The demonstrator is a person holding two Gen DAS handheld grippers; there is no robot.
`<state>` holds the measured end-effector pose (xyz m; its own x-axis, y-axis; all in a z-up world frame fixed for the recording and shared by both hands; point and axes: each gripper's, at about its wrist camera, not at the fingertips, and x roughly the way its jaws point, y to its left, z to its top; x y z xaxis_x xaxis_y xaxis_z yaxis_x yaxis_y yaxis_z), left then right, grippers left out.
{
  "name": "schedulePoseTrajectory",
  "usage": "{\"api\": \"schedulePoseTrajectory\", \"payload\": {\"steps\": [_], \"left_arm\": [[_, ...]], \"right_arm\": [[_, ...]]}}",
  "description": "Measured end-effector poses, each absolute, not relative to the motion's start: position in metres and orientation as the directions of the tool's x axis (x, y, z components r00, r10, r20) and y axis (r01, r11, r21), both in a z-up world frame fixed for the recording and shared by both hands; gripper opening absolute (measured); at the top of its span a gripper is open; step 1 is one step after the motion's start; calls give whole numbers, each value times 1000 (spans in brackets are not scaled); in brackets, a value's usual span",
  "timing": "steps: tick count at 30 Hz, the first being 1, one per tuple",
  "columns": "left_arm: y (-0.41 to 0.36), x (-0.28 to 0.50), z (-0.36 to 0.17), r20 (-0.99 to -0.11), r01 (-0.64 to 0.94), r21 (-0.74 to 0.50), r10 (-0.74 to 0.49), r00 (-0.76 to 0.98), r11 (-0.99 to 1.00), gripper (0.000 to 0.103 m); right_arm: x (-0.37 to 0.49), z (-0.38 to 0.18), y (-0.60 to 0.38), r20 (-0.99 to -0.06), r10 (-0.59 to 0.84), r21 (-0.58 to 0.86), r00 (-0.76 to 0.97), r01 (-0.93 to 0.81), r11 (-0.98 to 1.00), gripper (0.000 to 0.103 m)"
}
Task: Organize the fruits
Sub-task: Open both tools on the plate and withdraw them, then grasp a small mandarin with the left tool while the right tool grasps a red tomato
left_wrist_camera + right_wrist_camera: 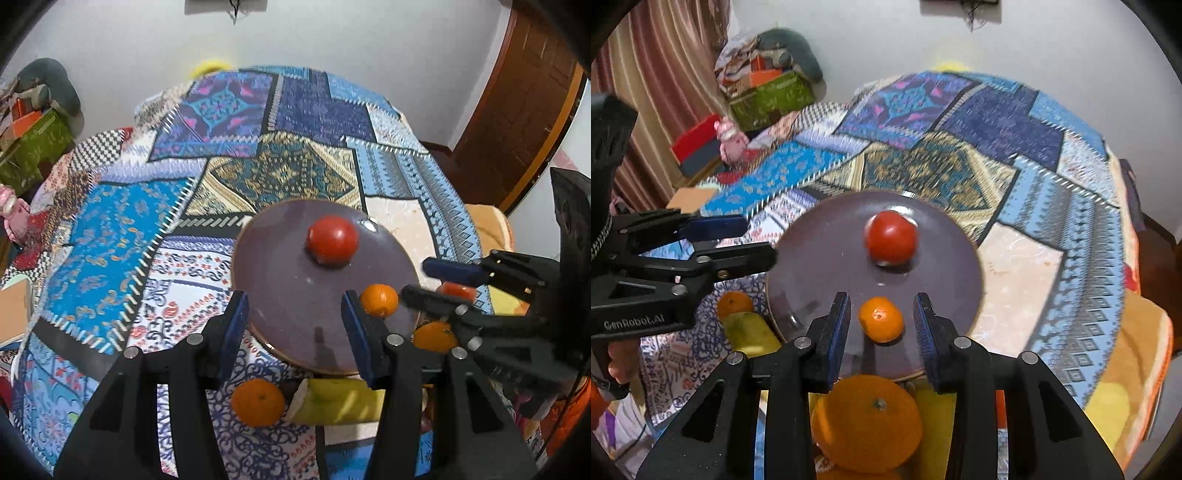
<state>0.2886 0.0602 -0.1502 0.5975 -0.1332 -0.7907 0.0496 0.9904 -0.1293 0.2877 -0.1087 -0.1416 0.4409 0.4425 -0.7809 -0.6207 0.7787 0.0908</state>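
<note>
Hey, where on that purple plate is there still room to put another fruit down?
The purple plate is bare across its left half, left of the tomato and the small orange. The near rim is crowded: a large orange and a green fruit lie just off it.

banana point(334, 402): right end hidden behind gripper finger | large orange point(866, 424): bottom hidden by another fruit, sides by fingers | tablecloth point(1015, 122): far pattern blurred | red fruit point(457, 291): mostly hidden
</note>
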Motion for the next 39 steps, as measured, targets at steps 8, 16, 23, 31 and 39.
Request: {"api": "schedulePoseTrajectory", "payload": {"steps": [8,16,23,31,39], "left_arm": [[73,259,-133,-753,37,-79,-83,653,996,61],[92,237,-152,-780,-2,-65,-50,624,998,62],[104,222,-178,-817,-28,-110,-74,572,994,62],[92,214,-199,-838,11,-119,-106,535,993,62],[85,228,-204,-838,13,-115,-104,535,993,62]], "right_arm": [[280,-115,-148,-724,420,71,548,-546,835,33],[271,-120,-193,-725,366,70,584,-467,882,36],[264,-144,-215,-758,347,101,553,-426,899,37],[265,-169,-220,-793,337,128,507,-403,906,37],[278,-183,-216,-805,354,164,476,-395,904,38]]}}
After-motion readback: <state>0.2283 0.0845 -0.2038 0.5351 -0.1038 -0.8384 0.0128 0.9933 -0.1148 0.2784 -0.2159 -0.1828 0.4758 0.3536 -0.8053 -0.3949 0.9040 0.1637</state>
